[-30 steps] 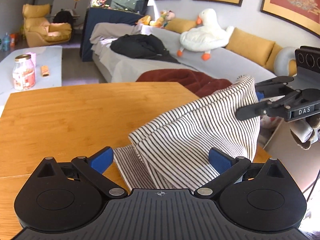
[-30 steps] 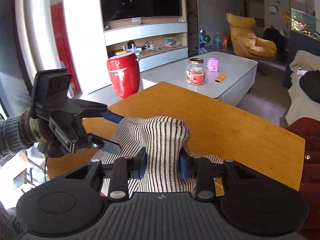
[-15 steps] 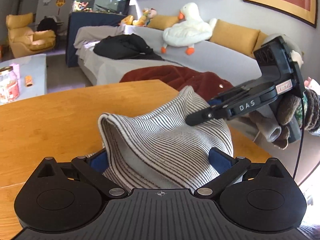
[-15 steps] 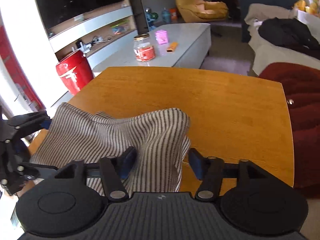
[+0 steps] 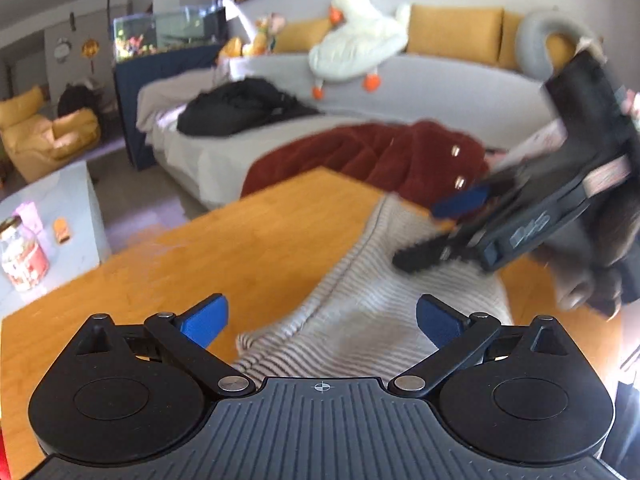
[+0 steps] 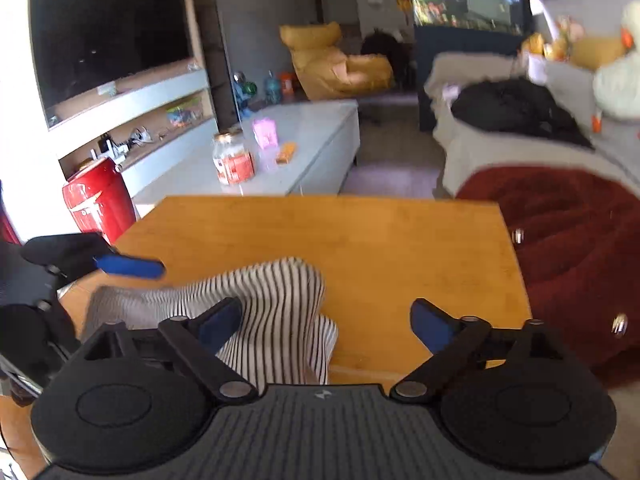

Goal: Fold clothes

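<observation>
A striped garment [image 5: 360, 312] is lying rumpled on the wooden desk [image 5: 224, 248], its near edge hidden under the left hand-held gripper [image 5: 322, 320], whose blue fingers are spreading wide, gripping nothing. At three o'clock the right hand-held gripper [image 5: 436, 232] is hovering over the cloth, motion-blurred, its body lettering unreadable. From the right wrist, that gripper's fingers are gaping apart too, the garment lying at nine o'clock. A jar's [image 6: 234, 160] red label is too blurred to read.

Right gripper [image 6: 324, 320] released: jaws went from clamped on the striped garment [image 5: 360, 312] to spread wide. Garment dropped flat onto table [image 6: 360, 240]. Left gripper [image 5: 320, 320] lifted clear.
</observation>
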`<control>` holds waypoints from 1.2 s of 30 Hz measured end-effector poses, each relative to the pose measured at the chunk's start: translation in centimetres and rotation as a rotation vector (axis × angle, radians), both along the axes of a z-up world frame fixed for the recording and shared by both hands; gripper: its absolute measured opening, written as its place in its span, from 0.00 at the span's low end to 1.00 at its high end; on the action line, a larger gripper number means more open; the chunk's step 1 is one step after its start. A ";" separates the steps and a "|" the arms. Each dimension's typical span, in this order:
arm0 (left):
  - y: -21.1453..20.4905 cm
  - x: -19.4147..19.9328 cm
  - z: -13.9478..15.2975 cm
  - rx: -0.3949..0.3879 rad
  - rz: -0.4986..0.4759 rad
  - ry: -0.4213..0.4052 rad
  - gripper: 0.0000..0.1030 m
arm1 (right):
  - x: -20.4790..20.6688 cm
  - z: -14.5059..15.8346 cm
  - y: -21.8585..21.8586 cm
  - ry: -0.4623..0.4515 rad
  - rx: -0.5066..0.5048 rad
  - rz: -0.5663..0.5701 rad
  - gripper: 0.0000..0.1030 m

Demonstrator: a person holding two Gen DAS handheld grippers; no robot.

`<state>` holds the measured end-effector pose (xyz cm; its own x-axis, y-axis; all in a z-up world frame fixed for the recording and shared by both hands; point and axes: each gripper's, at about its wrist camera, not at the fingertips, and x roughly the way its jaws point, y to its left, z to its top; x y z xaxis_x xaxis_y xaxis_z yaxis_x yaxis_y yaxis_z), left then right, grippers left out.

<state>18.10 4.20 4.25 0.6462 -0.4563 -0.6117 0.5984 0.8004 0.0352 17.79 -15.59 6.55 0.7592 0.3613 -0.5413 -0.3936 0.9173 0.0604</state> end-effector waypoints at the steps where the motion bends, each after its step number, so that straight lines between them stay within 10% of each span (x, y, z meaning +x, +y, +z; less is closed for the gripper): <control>1: 0.3 0.4 -0.7 -0.011 0.009 0.031 0.99 | 0.0 0.7 0.4 -0.034 -0.022 0.010 0.67; 8: 2.9 1.3 -1.6 -0.085 0.088 0.125 0.99 | 4.6 -4.7 2.4 0.113 -0.217 -0.029 0.71; 16: 3.7 1.2 -1.8 -0.068 0.104 0.123 1.00 | 3.9 -4.1 1.8 0.080 -0.177 -0.056 0.79; 20: 3.7 1.2 -1.9 -0.067 0.110 0.129 1.00 | 1.3 -1.8 -0.5 0.171 -0.012 -0.031 0.96; 29: 4.6 1.7 -2.4 -0.115 0.117 0.178 1.00 | -2.8 -4.8 -3.8 0.671 0.313 -0.038 0.98; 36: 6.0 1.1 -3.1 -0.177 0.162 0.221 1.00 | -1.5 -8.3 -2.6 0.855 0.536 -0.039 0.69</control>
<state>19.22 10.21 1.16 0.5796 -0.4697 -0.6660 0.4400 0.8682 -0.2294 16.30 -18.19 -1.78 0.2091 0.6997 -0.6831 0.0042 0.6979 0.7162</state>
